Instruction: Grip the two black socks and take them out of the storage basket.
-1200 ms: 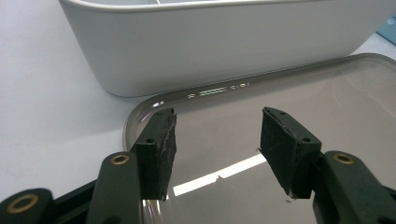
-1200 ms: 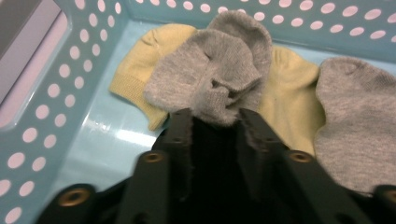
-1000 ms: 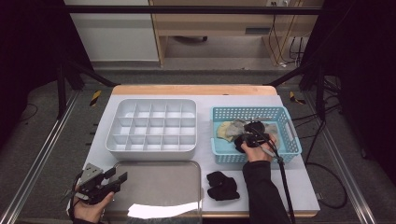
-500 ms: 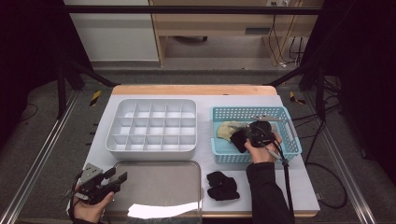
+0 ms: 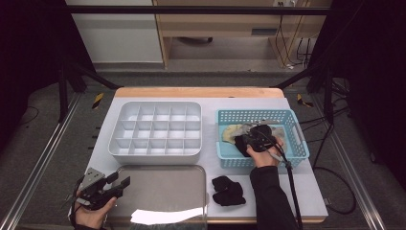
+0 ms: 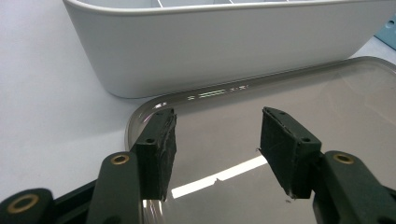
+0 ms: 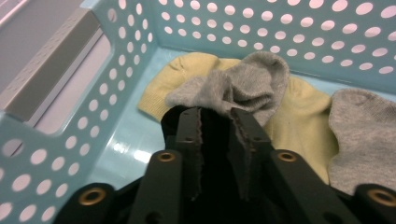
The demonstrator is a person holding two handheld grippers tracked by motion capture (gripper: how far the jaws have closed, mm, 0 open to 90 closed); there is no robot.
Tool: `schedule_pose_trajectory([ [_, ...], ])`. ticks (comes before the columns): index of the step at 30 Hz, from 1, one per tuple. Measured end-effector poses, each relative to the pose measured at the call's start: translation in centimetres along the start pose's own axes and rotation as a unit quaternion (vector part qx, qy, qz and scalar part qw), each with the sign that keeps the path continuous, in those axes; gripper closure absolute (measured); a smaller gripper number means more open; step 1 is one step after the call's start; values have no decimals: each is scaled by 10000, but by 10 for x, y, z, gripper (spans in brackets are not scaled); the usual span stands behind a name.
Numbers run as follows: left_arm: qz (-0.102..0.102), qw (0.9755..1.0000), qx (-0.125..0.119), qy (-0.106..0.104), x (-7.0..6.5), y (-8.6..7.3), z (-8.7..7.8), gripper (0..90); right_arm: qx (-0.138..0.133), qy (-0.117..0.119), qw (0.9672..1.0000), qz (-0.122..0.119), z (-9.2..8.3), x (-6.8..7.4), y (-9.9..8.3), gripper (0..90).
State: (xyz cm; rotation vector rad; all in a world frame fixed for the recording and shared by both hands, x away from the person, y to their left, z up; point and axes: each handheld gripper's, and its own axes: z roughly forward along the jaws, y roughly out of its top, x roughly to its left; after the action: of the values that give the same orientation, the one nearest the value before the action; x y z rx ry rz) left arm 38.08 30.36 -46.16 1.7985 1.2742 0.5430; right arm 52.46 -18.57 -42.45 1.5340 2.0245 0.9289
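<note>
Two socks, grey [image 7: 252,84] and yellow [image 7: 299,116], crowd the basket [image 7: 280,32] before the right tongs [image 7: 219,121], just parting round black cloth [image 7: 215,140]; left tongs [image 6: 217,135] spread.

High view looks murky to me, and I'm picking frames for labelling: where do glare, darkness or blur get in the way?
High view: dark surroundings, a white glare streak on the metal tray. Left gripper view: the same streak, otherwise sharp. Right gripper view: black sock between the jaws, lost in shadow.

Right gripper [image 7: 215,119] jaws just opening over a black sock [image 7: 212,140] between them, inside basket [image 7: 280,32]
</note>
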Motion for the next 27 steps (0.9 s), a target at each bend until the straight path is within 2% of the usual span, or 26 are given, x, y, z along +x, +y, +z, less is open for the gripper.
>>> schedule_pose_trajectory([
  [3,21,10000,19,15,0,0,0,444,2,63,10000,19,-5,1,-3,590],
  [5,13,10000,18,10,-1,0,1,444,-2,35,10000,-21,-6,1,-3,568],
  [6,17,10000,21,11,-1,0,1,444,144,-1,9999,-47,-3,2,-4,528],
  [7,17,10000,21,11,-1,0,1,444,144,-1,9999,-47,-3,2,-4,528],
  [9,11,10000,8,11,0,0,0,444,238,-34,9997,-4,1,1,-5,556],
  [15,7,10000,9,6,0,0,0,444,291,-60,9995,39,2,-1,-6,864],
  [16,7,10000,9,9,0,0,0,444,254,-75,9996,67,1,-2,-6,888],
  [21,4,10000,10,8,0,0,0,444,20,-107,9999,77,-4,-5,-7,896],
  [26,4,10000,7,12,0,0,0,444,-344,-10,9994,106,-21,-6,-4,897],
  [27,4,10000,7,12,0,0,0,444,-344,-10,9994,106,-21,-6,-4,897],
])
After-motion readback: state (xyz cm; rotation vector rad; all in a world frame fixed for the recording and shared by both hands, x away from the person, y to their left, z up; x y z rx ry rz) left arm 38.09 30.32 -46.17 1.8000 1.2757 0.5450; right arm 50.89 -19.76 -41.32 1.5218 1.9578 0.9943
